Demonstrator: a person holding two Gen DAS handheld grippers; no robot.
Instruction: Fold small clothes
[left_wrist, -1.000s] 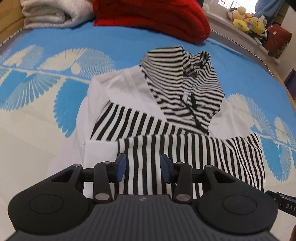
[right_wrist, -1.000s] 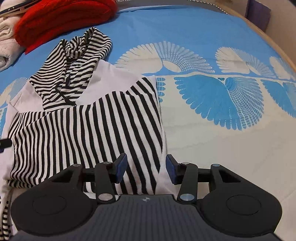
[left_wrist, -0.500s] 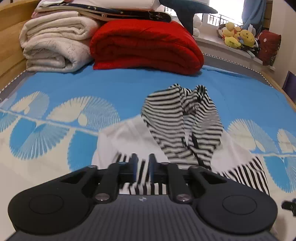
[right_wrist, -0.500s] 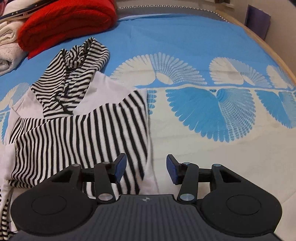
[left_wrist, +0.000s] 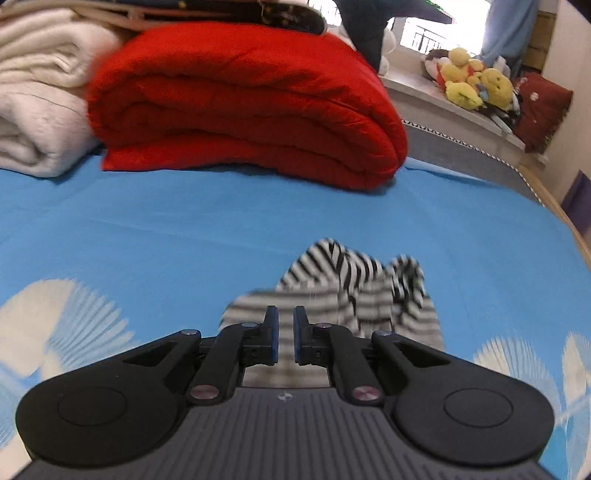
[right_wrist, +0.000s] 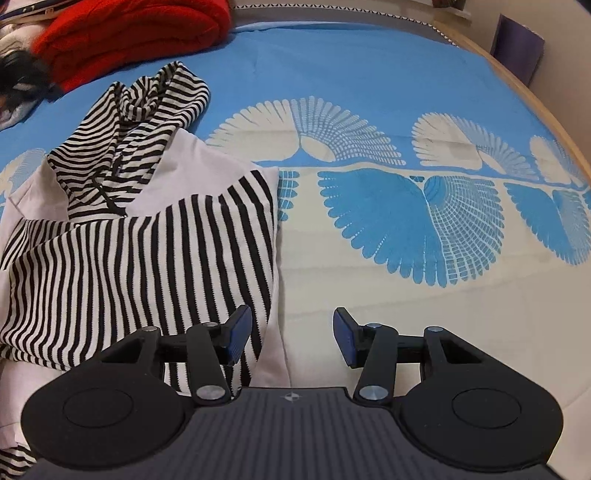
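Note:
A small white hoodie (right_wrist: 122, 251) with black-and-white striped sleeves and hood lies on the blue patterned bedsheet (right_wrist: 369, 92). In the left wrist view only its blurred striped hood (left_wrist: 354, 291) shows beyond my left gripper (left_wrist: 286, 332). The left jaws stand nearly together with a narrow gap; nothing is visibly held between them. My right gripper (right_wrist: 291, 334) is open and empty, low over the hoodie's right edge, its left finger (right_wrist: 238, 332) above the striped sleeve.
A folded red quilt (left_wrist: 243, 107) and white blankets (left_wrist: 40, 96) are stacked at the bed's far end. Stuffed toys (left_wrist: 472, 83) sit on a ledge beyond. The wooden bed edge (right_wrist: 546, 107) curves along the right. Bare sheet lies right of the hoodie.
My left gripper closed from open and moved forward toward the hood and the red quilt. My right gripper stayed open, almost in place over the hoodie's right edge.

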